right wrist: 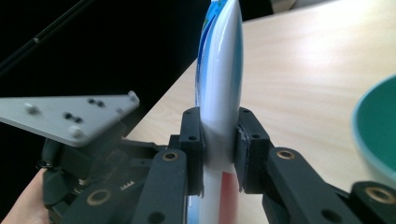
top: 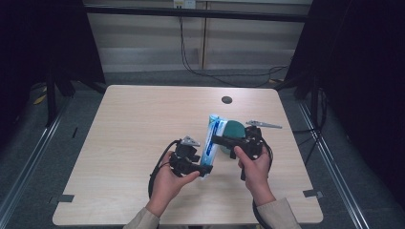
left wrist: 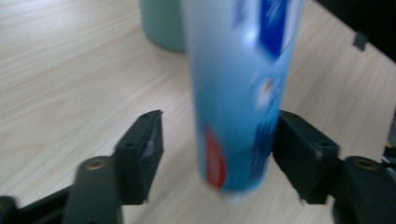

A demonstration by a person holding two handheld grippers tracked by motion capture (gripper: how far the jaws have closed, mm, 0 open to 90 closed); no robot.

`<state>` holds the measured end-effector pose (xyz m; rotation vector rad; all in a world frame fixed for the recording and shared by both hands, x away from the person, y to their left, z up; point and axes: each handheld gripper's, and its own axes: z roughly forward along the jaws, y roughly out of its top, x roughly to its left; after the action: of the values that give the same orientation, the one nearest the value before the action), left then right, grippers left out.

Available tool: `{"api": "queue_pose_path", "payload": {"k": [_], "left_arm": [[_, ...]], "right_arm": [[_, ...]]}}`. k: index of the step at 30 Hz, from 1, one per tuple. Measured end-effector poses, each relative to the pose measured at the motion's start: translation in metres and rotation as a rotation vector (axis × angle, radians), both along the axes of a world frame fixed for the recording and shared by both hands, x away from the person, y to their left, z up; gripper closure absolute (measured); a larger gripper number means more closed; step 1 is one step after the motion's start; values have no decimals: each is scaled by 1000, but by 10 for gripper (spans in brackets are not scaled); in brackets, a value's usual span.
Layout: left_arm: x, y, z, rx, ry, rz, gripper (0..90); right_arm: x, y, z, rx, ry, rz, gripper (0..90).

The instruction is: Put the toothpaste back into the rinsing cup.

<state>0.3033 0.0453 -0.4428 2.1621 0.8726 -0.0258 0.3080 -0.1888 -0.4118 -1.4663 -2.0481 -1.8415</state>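
The left tongs (top: 206, 170) stand spread around the cap end of the blue-and-white plastic toothpaste tube (top: 210, 143), one pad touching, not pinching. The right tongs (top: 216, 139) squeeze the tube's middle, holding it upright above the pale wooden surface (top: 133, 124), probably so it can be handed over; a teal bowl (top: 234, 129) sits behind.

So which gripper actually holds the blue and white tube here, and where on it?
The right gripper pinches the blue and white plastic tube at mid-length; the left gripper stands open around its lower end.
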Motion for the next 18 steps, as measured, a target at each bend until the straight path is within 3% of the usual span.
{"api": "queue_pose_path", "payload": {"k": [2,5,8,18], "left_arm": [[1,4,-4,-7,9,7,253],[2,10,-10,26,-8,4,231],[4,18,-19,48,0,14,206],[4,33,-44,121,6,25,186]], "right_arm": [[-1,-3,5,-22,-34,-15,752],[-3,-6,12,-74,-85,-30,751],[-6,-9,17,-116,-122,-40,749],[-8,-11,23,-182,-196,-67,746]]}}
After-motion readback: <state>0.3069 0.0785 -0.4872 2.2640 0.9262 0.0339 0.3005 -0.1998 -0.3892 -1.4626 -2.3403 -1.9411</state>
